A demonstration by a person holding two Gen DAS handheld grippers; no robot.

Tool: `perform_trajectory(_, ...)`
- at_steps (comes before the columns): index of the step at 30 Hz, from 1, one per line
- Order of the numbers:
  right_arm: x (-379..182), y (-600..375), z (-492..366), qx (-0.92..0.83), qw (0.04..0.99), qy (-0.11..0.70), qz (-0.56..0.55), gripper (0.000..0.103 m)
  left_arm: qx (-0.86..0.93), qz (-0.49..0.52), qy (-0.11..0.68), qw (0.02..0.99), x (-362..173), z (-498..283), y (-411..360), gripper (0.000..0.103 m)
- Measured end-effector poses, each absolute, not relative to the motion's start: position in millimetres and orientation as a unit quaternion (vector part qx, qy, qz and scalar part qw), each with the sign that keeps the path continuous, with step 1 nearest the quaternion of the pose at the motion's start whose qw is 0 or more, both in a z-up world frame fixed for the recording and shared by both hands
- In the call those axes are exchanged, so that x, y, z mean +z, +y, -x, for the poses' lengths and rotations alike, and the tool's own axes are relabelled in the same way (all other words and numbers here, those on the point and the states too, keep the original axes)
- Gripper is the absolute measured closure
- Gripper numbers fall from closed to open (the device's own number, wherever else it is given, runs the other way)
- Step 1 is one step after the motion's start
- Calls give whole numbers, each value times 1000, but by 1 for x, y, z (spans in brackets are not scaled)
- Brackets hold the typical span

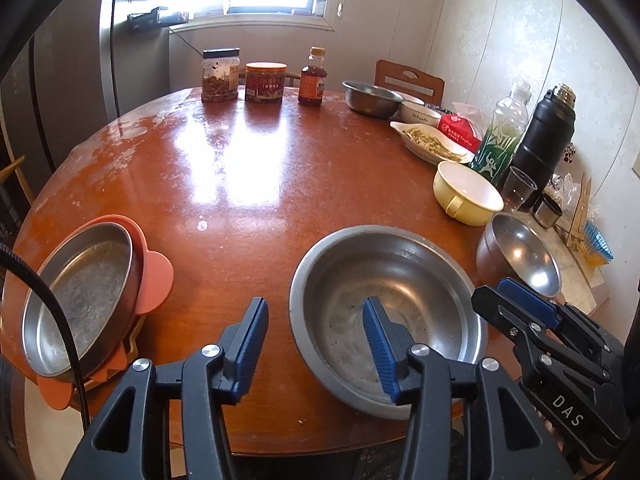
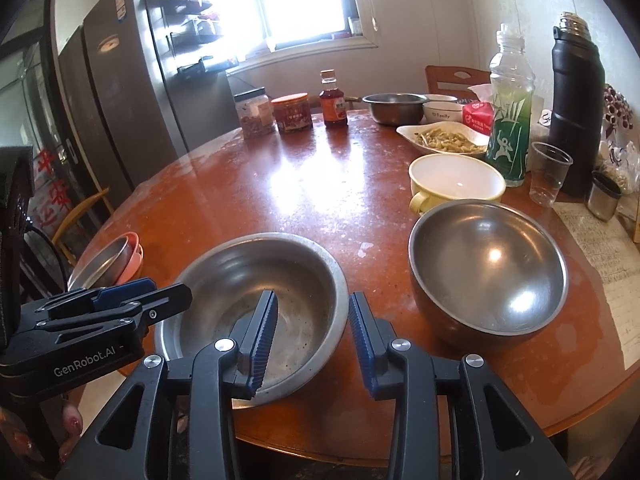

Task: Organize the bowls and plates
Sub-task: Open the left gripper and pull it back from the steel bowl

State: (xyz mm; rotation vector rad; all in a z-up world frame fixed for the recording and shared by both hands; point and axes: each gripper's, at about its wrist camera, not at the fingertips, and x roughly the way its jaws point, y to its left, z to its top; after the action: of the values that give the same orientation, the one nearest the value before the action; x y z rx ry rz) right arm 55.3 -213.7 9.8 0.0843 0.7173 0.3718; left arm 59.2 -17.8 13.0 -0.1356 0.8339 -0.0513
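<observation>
A wide steel basin [image 1: 400, 300] [image 2: 224, 280] sits at the near edge of the round wooden table [image 1: 260, 168]. My left gripper [image 1: 316, 344] straddles the basin's left rim, one finger inside and one outside, and its pads stand clear of the metal. My right gripper [image 2: 314, 340] straddles the right rim the same way, open. Each gripper shows in the other's view: the right gripper [image 1: 516, 300], the left gripper [image 2: 132, 292]. A deep steel bowl [image 2: 488, 272] [image 1: 520, 256] stands right of the basin. At the left edge a steel plate [image 1: 80, 296] rests on an orange plate [image 1: 156, 276].
A yellow handled bowl [image 2: 456, 180], a white dish of food [image 2: 444, 140], a small steel bowl [image 2: 396, 108] and a white bowl [image 2: 440, 110] line the right and back. A green bottle [image 2: 510, 120], black thermos [image 2: 576, 100], plastic cup [image 2: 548, 176] and jars [image 1: 266, 82] stand near.
</observation>
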Motion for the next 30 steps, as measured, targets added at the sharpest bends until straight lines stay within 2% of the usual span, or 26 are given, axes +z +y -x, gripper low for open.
perform_trajectory(1, 11, -215, -55, 179, 919, 348, -42, 63, -23, 66, 403, 913, 15, -58, -18, 53)
perform_trajectory(3, 15, -219, -52, 177, 922, 343, -43, 55, -20, 67, 401, 913, 17, -56, -18, 50)
perform_trajectory(14, 30, -240, -43, 167, 930, 320, -61, 44, -32, 54, 390, 919, 32, -46, -35, 49)
perform_trajectory(30, 46, -294, -39, 125, 943, 296, -85, 38, -61, 39, 383, 921, 50, -44, -71, 49)
